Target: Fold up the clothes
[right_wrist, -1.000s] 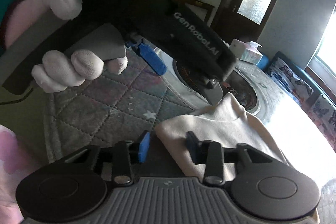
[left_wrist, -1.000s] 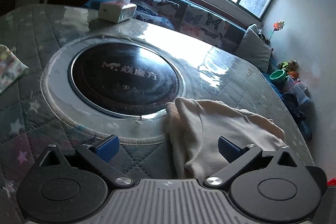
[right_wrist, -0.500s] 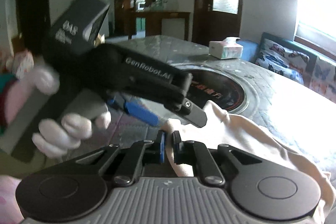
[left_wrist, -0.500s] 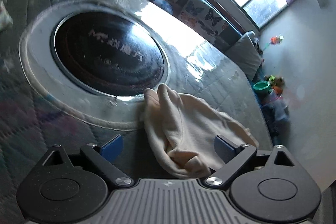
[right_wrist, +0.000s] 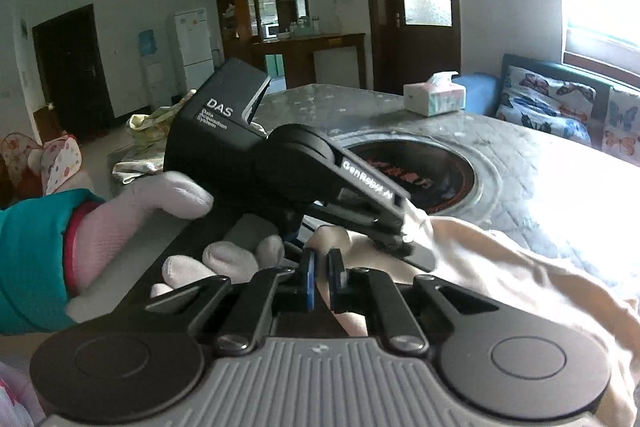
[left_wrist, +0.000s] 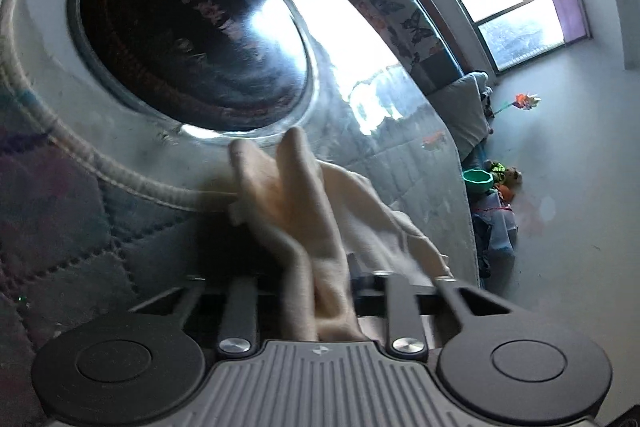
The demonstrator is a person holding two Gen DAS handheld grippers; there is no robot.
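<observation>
Since a second ago your left gripper (left_wrist: pixel 320 291) has swung in over the cream garment (left_wrist: pixel 304 211) and shut on it; its fingers stood wide apart then, and now a thick bunch of cloth runs between the drawn-in arms. Your right gripper (right_wrist: pixel 323 277) has closed too: its blue pads (right_wrist: pixel 308 279) pinch a thin edge of the same garment (right_wrist: pixel 500 267), just beside your gloved left hand (right_wrist: pixel 216 259).

The garment lies crumpled on the quilted table (left_wrist: pixel 80 247), on the near side of the round black hob (left_wrist: pixel 192 39), one fold reaching up to the hob's rim. With two grips side by side at one end, you look set to lift and spread the cloth, since it is too bunched to crease cleanly as it lies.
</observation>
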